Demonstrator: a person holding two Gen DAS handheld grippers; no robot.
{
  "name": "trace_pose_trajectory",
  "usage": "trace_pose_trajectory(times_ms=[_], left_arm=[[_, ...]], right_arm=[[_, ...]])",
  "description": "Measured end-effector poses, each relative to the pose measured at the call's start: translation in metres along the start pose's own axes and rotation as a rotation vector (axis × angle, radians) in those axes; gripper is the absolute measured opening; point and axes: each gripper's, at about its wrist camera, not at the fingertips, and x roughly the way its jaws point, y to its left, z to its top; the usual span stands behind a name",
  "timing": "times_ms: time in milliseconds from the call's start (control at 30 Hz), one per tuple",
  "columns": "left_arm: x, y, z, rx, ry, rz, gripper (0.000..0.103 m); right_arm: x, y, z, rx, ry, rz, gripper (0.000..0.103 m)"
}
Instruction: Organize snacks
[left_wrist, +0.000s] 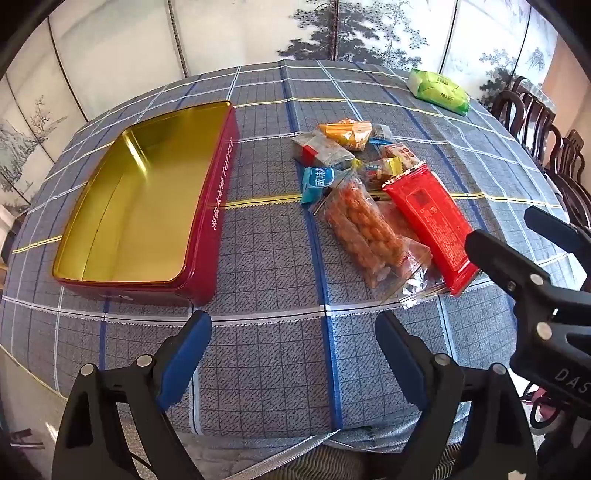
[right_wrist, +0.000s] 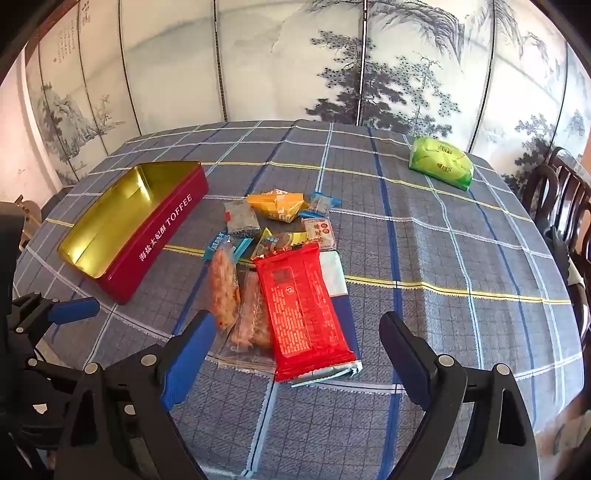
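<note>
An open red toffee tin (left_wrist: 218, 206) with a bare gold inside lies on the left of the table; it also shows in the right wrist view (right_wrist: 155, 243). A pile of snacks lies to its right: a long red packet (left_wrist: 432, 221) (right_wrist: 303, 314), clear bags of orange twists (left_wrist: 362, 229) (right_wrist: 225, 284), a blue packet (left_wrist: 317, 181) and an orange packet (left_wrist: 347, 133) (right_wrist: 277, 205). My left gripper (left_wrist: 293, 339) is open and empty above the near cloth. My right gripper (right_wrist: 297, 343) is open and empty, with the near end of the red packet between its fingers.
A green tissue pack (left_wrist: 439, 90) (right_wrist: 441, 162) lies at the far right of the checked tablecloth (left_wrist: 266, 258). Dark wooden chairs (left_wrist: 546, 136) stand along the right side. A painted folding screen (right_wrist: 295, 59) stands behind the table.
</note>
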Motion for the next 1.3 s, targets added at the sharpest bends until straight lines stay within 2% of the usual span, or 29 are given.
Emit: trace_pose_trajectory(times_ms=[667,833,1300], left_arm=[[0.01,0.008,-0.002,-0.036,0.049,0.044,0.088],[0.011,0.009,-0.002,-0.041,0.053,0.045,0.088],[0.01,0.011,0.0,-0.056,0.048,0.025,0.088]], right_arm=[[0.007,-0.002,0.002,0.011,0.003,-0.002,0.09],[0.007,-0.004,0.001,-0.003,-0.016,-0.013,0.09],[0.013,-0.005,0.0,-0.002,0.001,-0.014,0.09]])
